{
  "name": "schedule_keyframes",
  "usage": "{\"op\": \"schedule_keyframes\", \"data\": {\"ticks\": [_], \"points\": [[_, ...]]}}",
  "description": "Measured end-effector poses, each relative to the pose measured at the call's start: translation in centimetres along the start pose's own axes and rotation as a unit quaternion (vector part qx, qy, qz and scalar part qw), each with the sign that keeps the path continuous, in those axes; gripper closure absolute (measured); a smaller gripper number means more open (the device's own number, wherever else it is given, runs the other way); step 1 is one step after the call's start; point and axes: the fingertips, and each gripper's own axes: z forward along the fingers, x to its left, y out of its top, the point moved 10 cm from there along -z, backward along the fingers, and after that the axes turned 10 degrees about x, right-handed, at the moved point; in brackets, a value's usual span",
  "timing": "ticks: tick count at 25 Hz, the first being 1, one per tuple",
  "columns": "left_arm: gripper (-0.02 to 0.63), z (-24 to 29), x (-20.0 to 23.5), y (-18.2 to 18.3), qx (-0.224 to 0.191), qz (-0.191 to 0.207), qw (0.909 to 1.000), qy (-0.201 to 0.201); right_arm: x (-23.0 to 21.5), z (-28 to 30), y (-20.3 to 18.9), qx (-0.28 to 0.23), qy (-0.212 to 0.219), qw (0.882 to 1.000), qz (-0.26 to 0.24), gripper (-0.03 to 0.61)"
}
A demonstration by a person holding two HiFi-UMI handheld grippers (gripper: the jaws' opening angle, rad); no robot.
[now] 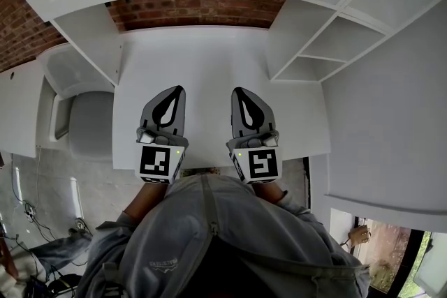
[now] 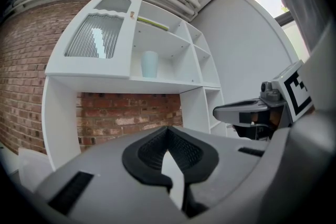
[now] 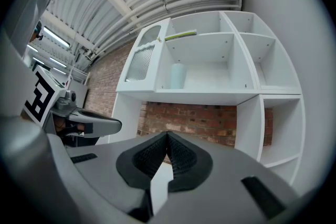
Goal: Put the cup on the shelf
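- My left gripper (image 1: 179,90) and right gripper (image 1: 237,91) hover side by side over the white desk (image 1: 209,59), tips pointing toward the brick wall (image 1: 199,7) at its back.
- In the left gripper view, my left claw's jaws meet tip to tip, pressed together with nothing between the black ribbed pads (image 2: 184,152).
- The right gripper view shows the same for my right claw: jaws closed against each other, holding nothing.
- The two grippers are near each other but do not touch, and each shows at the edge of the other's view.
- The pale blue cup (image 2: 149,64) stands upright on the white shelf (image 2: 163,80) above the desk, well apart from both grippers.
- I see it in the open compartment just beside the cabinet door with ribbed glass (image 2: 100,34), toward the door's side of that compartment.
- In the head view only the cup's lower part shows at the top edge of the frame, straight ahead of the grippers.
- A thin yellow-green item (image 2: 152,22) lies flat on the shelf board above the cup; I cannot tell what it is.
- More open white compartments (image 1: 328,45) run down the right side of the desk.
- The person's gray hooded top (image 1: 209,234) fills the bottom of the head view.
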Motion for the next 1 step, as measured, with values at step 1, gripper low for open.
{"op": "schedule_keyframes", "data": {"ticks": [1], "points": [[0.607, 0.03, -0.04, 0.08, -0.001, 0.000, 1.0000, -0.002, 0.03, 0.05, 0.04, -0.001, 0.000, 1.000, 0.001, 0.552]]}}
